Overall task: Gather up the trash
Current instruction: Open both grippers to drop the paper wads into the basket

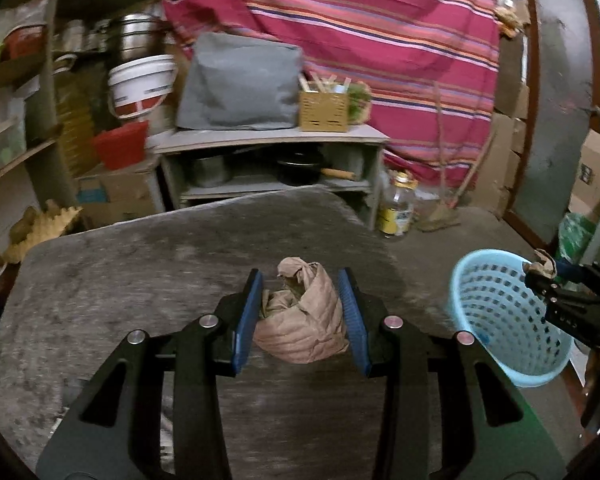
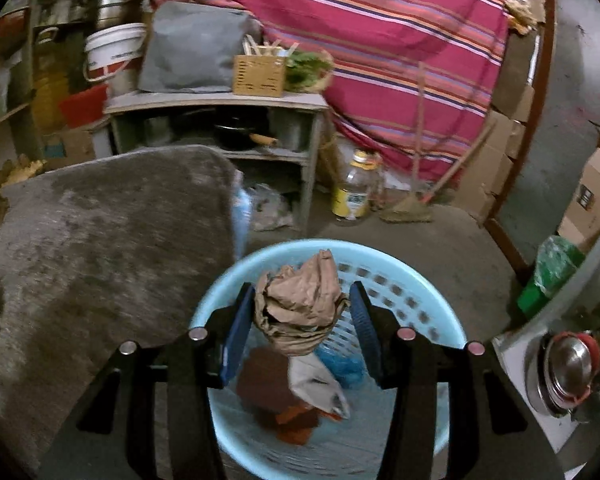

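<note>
The left tongs (image 1: 300, 312) sit low over the grey tabletop (image 1: 140, 280), their blue pads (image 1: 247, 320) on either side of a crumpled brown paper bag (image 1: 304, 320). The left pad touches the bag and the right pad lies against or just beside it; whether they are squeezing it cannot be told. The bag rests on the tabletop near its right side.

The right tongs (image 2: 302, 320) hang above the light blue perforated basket (image 2: 420, 320), which stands on the floor just right of the tabletop. Between their pads is a second crumpled brown paper wad (image 2: 300, 304), touching the left pad, with a small gap at the right pad, so the jaws look parted. In the basket's bottom lie a white paper scrap (image 2: 316, 384), a blue plastic piece (image 2: 342, 364) and brown and orange bits.

Farther off stand a low grey shelf unit (image 1: 268, 140) with a black pan (image 1: 300, 166), a glass jar (image 1: 398, 206) on the floor to its right, and a red striped cloth (image 1: 360, 40) behind.
</note>
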The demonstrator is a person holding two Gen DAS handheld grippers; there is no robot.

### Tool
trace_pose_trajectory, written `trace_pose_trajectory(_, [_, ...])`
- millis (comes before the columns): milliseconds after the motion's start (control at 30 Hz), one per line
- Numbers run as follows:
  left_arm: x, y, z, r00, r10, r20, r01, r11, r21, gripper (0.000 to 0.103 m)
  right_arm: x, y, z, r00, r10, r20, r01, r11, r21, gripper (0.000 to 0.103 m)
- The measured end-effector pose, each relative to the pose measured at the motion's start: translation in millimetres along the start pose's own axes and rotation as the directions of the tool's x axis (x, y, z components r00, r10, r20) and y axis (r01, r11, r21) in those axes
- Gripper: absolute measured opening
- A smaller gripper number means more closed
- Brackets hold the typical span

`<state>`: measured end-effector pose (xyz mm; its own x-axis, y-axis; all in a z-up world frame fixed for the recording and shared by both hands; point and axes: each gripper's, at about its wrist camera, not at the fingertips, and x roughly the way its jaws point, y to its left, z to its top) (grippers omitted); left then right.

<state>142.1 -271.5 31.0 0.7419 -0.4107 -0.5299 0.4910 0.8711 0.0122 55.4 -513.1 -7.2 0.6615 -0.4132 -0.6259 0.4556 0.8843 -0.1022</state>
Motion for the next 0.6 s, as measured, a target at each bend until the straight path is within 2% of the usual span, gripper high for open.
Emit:
trace_pose_trajectory(333, [28,-78,-8,0.997,-0.081,-0.019,0.082,0.996,0.031,0.038,8,-68,-19,1.000,-0.013,-0.027,0.016,0.993,0.117,0.049])
trace_pose_trajectory(600, [50,-134,-18,0.990,-0.138,-0.044,0.140,0.988,0.060,0.038,17,-85,-24,0.999,0.009,-0.032,-0.003,0.982,0.187,0.049])
